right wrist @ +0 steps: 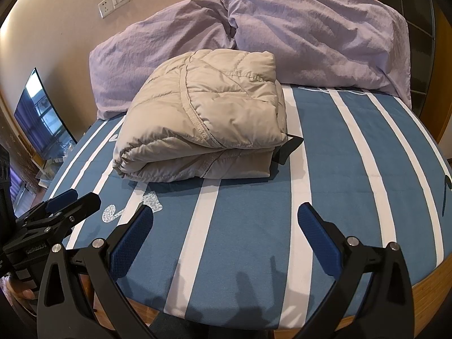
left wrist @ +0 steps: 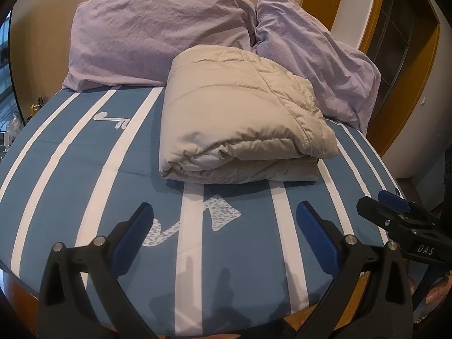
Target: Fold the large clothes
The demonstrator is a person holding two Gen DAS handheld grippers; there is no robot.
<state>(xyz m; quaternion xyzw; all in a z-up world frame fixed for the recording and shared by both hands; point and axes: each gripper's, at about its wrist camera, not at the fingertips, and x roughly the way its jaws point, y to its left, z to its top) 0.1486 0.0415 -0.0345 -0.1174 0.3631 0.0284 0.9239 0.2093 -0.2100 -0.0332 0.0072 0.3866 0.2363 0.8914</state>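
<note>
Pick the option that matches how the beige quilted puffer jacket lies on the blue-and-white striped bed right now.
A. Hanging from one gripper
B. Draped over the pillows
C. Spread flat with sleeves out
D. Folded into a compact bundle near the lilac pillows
D: the beige quilted puffer jacket sits folded in a thick bundle on the striped bed just before the lilac pillows, with both open grippers clear of it.

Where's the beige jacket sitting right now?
The folded beige jacket lies on the striped bed sheet, in the middle of both wrist views, just in front of the two purple pillows and ahead of both open grippers.
</note>
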